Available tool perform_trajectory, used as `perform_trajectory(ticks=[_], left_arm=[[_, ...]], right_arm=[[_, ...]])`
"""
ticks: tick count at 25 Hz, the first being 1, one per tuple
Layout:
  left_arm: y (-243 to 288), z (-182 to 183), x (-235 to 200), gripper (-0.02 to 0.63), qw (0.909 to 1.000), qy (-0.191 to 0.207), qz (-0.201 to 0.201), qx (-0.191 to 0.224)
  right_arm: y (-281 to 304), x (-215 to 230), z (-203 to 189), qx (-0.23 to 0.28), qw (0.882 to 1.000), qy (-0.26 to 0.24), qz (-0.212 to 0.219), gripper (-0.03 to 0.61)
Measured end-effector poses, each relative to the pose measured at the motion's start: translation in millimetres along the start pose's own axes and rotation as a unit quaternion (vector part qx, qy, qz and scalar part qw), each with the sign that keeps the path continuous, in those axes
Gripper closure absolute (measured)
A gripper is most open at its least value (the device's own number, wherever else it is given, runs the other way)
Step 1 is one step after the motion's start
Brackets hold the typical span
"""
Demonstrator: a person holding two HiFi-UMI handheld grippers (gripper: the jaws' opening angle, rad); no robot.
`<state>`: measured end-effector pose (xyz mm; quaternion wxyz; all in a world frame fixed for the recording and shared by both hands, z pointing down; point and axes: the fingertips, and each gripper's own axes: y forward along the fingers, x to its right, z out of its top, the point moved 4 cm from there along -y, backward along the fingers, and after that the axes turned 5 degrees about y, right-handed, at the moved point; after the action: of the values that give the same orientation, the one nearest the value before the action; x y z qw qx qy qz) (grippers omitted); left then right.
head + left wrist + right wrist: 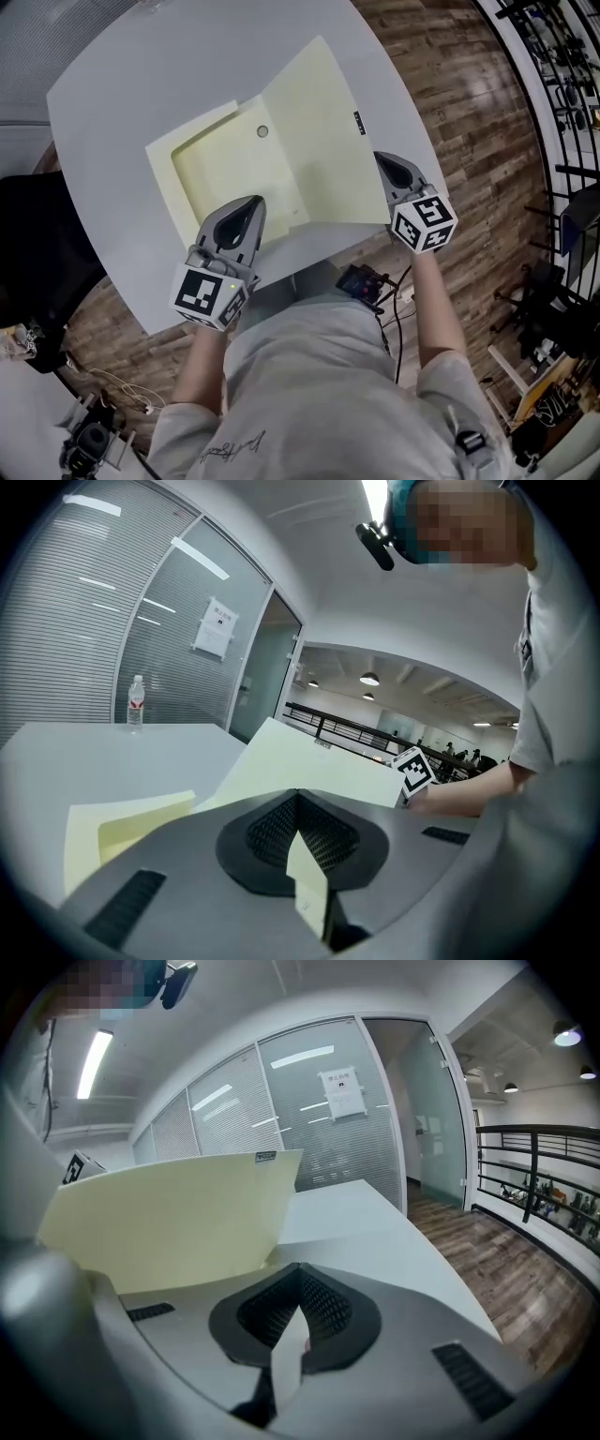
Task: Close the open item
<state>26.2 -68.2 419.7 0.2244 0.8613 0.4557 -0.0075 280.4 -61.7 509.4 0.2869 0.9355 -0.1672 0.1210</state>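
A pale yellow folder [234,169] lies open on the white table [122,112]. Its right flap [314,141] stands tilted up off the table, as the right gripper view shows [169,1218]. My left gripper [246,211] is shut on the folder's near edge, and a thin yellow sheet [307,878] shows pinched between its jaws. At the flap's near right corner my right gripper [389,169] is shut, with the flap's edge [286,1363] held between the jaws. A small round snap [262,131] sits on the inner panel.
A water bottle [136,703] stands far back on the table. The table's near edge [309,248] runs just under both grippers, with wooden floor [469,84] beyond on the right. A black chair [37,244] is at the left. Glass partitions [309,1101] lie behind.
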Motion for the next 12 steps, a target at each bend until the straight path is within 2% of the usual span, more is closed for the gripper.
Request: perform_trajectory(ticks=[5,12], left_arm=[[0.4,-10.9,-7.9,0.605,0.9997,-0.020,0.011,-0.002],[-4.3,-9.3,-10.3,0.604,0.9996,-0.017,0.021,0.005]], right_arm=[[9.3,-4.7,2.3,-0.001,1.000,0.002,0.013,0.566],[11.3,-23.3,13.0,0.003,0.999,0.000,0.054,0.566]])
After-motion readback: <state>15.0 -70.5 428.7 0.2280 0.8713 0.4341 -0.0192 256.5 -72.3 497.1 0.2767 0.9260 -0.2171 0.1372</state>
